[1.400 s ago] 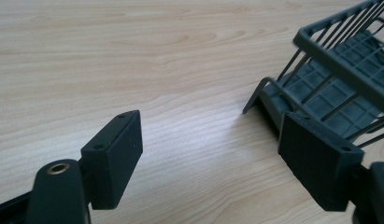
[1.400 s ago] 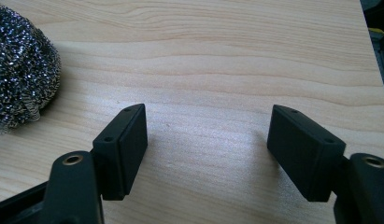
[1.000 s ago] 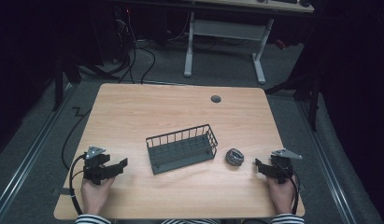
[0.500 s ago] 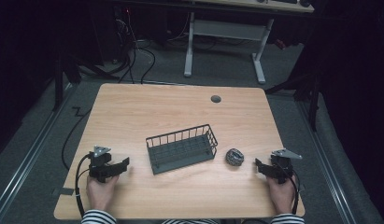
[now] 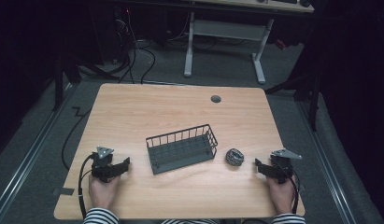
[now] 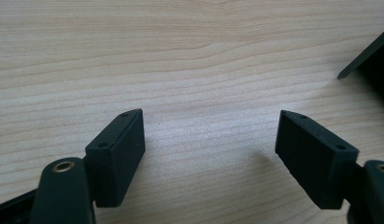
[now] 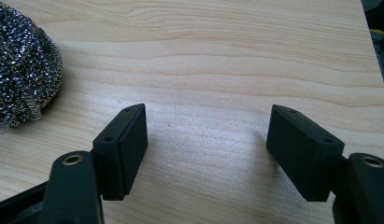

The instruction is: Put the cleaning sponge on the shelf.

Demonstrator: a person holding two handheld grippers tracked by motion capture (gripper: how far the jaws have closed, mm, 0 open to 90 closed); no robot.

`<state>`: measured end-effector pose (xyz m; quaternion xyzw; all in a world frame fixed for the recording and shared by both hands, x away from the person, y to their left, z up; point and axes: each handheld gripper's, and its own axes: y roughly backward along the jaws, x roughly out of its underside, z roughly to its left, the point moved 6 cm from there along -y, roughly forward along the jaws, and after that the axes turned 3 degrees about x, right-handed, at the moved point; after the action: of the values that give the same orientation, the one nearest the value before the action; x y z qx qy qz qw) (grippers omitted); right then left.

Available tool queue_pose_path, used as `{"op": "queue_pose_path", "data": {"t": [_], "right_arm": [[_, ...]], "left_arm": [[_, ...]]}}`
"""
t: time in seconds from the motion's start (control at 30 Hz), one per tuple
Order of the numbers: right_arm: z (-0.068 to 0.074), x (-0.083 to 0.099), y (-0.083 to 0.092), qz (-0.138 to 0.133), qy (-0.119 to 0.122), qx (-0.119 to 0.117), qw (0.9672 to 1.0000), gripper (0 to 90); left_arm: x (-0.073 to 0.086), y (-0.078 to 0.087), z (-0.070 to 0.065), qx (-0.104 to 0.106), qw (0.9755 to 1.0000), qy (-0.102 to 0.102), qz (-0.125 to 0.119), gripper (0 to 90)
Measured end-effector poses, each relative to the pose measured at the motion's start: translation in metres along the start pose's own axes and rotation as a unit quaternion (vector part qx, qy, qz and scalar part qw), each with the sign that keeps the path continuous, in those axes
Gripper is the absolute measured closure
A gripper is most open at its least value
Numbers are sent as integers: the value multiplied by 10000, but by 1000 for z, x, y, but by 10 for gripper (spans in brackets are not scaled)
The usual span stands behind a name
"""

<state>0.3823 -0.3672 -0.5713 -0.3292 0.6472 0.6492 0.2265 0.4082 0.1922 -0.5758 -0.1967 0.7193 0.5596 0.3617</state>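
A dark wire basket (image 5: 180, 148) stands empty at the middle of the wooden table (image 5: 133, 112). Right of it lies a steel scouring ball (image 5: 234, 157), which the right gripper view has at its upper left (image 7: 21, 70). My left gripper (image 5: 125, 164) rests low over the table left of the basket, pointing at it. It is open (image 6: 209, 113) over bare wood; its jaws have just been closing a little with nothing between them. My right gripper (image 5: 258, 164) sits right of the ball, open (image 7: 206, 108) and empty. A corner of the basket (image 6: 367, 56) shows at the left gripper view's right edge.
A round grey grommet (image 5: 216, 99) sits in the table's far right part. Beyond the table stand a white desk frame (image 5: 227, 32) and cables on the dark floor (image 5: 133, 56). Bare wood lies behind the basket and along the front edge.
My left gripper has shifted slightly right toward the basket and sunk closer to the tabletop. The right gripper, the basket and the scouring ball have stayed put.
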Motion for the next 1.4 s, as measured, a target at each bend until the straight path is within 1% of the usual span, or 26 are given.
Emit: {"op": "queue_pose_path", "data": {"t": [0.03, 0.2, 0.33, 0.5, 0.57, 0.67, 0.8, 0.97, 1.0, 1.03, 1.07, 1.23, 1.33, 1.37, 1.4], "right_arm": [[0, 0, 0, -2, -2, -1, 10000, 294], [1, 0, 0, 7, 18, -23, 10000, 293], [1, 0, 0, -9, 53, -58, 10000, 291], [2, 0, 0, 10, 55, -86, 9999, 274], [3, 0, 2, 110, 76, -117, 9998, 288], [4, 1, 6, 232, 2, -186, 9996, 298], [8, 3, 13, 296, -68, -390, 9988, 302], [18, -2, 28, 286, 126, -580, 9978, 301], [18, -2, 28, 286, 126, -580, 9978, 301], [23, -3, 32, 262, 250, -634, 9973, 300], [27, -4, 35, 260, 322, -682, 9968, 300], [44, -10, 40, 313, 562, -905, 9938, 298], [53, -17, 42, 331, 721, -1036, 9915, 295], [56, -19, 42, 353, 735, -1059, 9910, 296], [60, -22, 41, 363, 804, -1082, 9902, 296]], "left_arm": [[1, 0, 0, -28, 10000, -50, -26, 248], [1, -1, 0, -85, 9999, -82, -15, 254], [1, -2, -2, -199, 9995, -220, 52, 251], [1, -2, -2, -203, 9995, -219, 48, 248], [1, -2, -2, -203, 9995, -218, 48, 248], [1, -2, -2, -203, 9996, -213, 41, 248], [1, -2, -2, -207, 9995, -216, 42, 249], [1, -2, -2, -199, 9996, -205, 37, 249], [1, -2, -2, -199, 9996, -205, 37, 249], [1, -2, -2, -191, 9996, -200, 35, 249], [1, -2, -2, -190, 9996, -198, 33, 249], [1, -2, -2, -192, 9996, -187, 27, 249], [1, -1, -2, -187, 9996, -187, 32, 250], [1, -2, -2, -200, 9996, -192, 29, 250], [1, -2, -2, -212, 9995, -211, 44, 250]]}}
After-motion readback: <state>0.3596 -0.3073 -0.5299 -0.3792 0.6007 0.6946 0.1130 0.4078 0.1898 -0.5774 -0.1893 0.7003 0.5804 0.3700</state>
